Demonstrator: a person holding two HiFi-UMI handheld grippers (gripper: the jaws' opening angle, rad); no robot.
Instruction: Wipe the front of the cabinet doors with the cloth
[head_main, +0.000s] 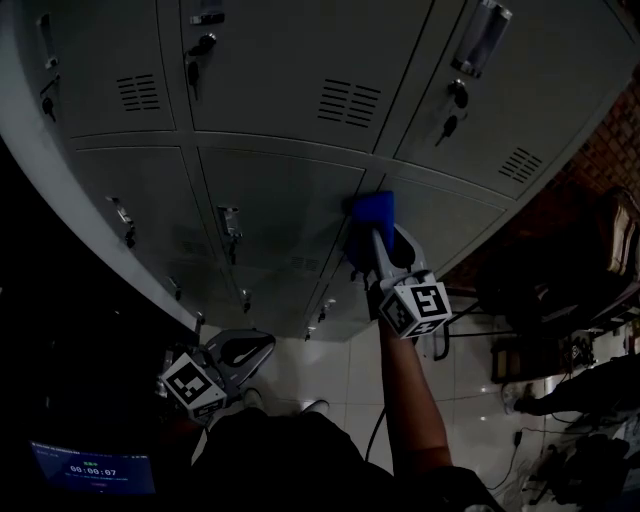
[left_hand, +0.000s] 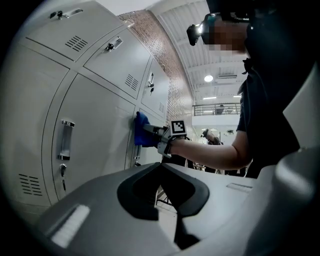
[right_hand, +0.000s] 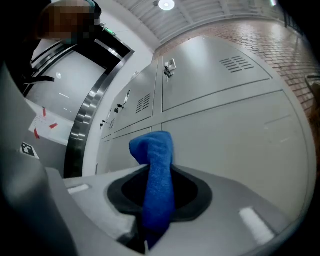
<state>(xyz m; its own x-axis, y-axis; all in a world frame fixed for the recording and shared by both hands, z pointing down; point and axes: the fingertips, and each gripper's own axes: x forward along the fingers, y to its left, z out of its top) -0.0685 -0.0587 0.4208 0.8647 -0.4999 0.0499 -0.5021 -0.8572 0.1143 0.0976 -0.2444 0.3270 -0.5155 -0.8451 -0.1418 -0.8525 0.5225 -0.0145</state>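
- A blue cloth (right_hand: 155, 185) with a fuzzy towelling surface is clamped between the jaws of the right gripper (right_hand: 152, 202).
- The cloth's long axis runs straight out along the gripper, away from the person and towards the grey metal cabinet doors (head_main: 280, 200).
- Its far end is bunched and folds over to the left.
- In the head view the cloth (head_main: 372, 215) is pressed against the cabinet front, at the seam between two doors, right of a door handle (head_main: 229, 222).
- The left gripper (head_main: 252, 347) hangs low on the near left, well apart from the doors, its jaws closed together with nothing between them.
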